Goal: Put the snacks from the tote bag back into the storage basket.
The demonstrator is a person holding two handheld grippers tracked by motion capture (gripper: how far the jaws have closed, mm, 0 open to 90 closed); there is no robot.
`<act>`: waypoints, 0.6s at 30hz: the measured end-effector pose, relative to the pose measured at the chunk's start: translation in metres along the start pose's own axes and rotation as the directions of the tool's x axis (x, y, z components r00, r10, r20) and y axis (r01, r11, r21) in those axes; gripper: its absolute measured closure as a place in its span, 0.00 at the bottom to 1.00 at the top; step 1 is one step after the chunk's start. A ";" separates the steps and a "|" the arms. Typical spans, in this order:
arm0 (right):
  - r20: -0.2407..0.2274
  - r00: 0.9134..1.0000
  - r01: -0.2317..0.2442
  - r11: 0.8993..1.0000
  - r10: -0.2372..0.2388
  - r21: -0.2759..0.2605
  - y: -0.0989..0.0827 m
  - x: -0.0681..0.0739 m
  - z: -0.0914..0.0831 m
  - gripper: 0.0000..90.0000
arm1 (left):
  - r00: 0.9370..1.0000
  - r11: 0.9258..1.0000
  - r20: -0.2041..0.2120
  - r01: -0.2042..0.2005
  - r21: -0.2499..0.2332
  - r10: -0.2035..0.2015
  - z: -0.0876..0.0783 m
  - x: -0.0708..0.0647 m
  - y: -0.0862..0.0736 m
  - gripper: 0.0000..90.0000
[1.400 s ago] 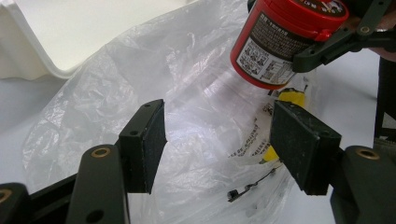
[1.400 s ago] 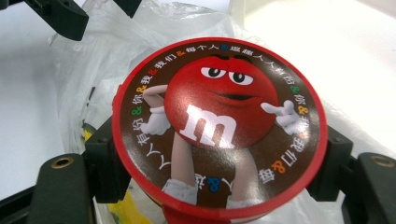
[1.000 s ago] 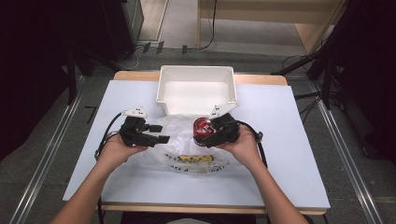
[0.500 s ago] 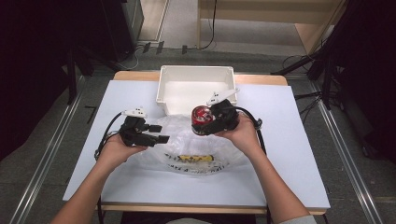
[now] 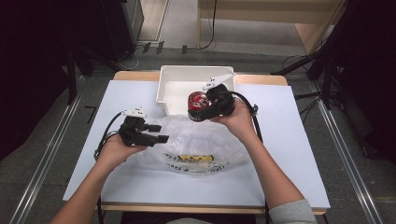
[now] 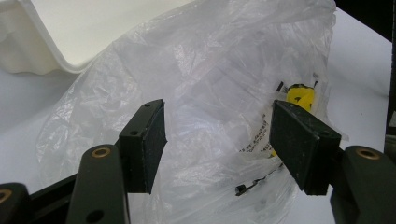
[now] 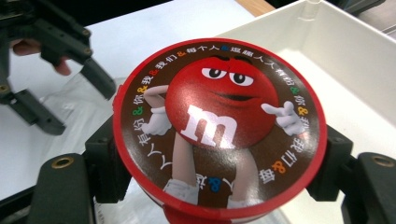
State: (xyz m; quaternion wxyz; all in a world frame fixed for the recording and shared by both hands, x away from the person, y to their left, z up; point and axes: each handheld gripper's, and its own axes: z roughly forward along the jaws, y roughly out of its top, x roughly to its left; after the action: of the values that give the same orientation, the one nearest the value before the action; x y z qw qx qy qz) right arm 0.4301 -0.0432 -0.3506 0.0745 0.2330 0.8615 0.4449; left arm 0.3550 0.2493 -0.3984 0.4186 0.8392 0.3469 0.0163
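The right tool [image 5: 198,113], clamped on the candy tin [image 5: 198,105], holds it at the white bin's [image 5: 164,91] front rim, unreleased; the left tool [image 5: 159,134] gapes empty.

Red/brown candy tin [image 7: 219,128] w/ cartoon lid; white bin [image 5: 170,88]; clear bag [image 6: 210,93].

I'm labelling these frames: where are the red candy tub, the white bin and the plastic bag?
red candy tub [image 7: 219,126]: right gripper view, lid centre.
white bin [image 5: 161,88]: high view, left wall.
plastic bag [image 6: 210,84]: left gripper view, crinkled upper film.
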 end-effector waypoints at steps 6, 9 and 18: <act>0.010 1.000 -0.006 1.000 0.006 0.001 0.006 -0.007 0.008 0.29 | 1.000 1.000 0.006 -0.005 -0.007 0.005 -0.002 0.000 0.001 0.42; 0.004 1.000 -0.020 1.000 0.020 -0.008 0.008 -0.014 0.011 0.29 | 1.000 1.000 0.003 0.000 -0.002 0.000 -0.002 0.001 0.000 0.42; 0.040 0.999 -0.021 1.000 0.021 0.014 0.016 -0.033 0.025 0.29 | 1.000 1.000 0.000 0.007 -0.005 -0.007 -0.004 0.004 0.000 0.42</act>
State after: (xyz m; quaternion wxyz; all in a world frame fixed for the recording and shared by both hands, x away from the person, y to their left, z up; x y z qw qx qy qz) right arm 0.4727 -0.0325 -0.3553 0.0855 0.2515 0.8605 0.4348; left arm 0.3570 0.2546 -0.3970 0.4207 0.8369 0.3499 0.0157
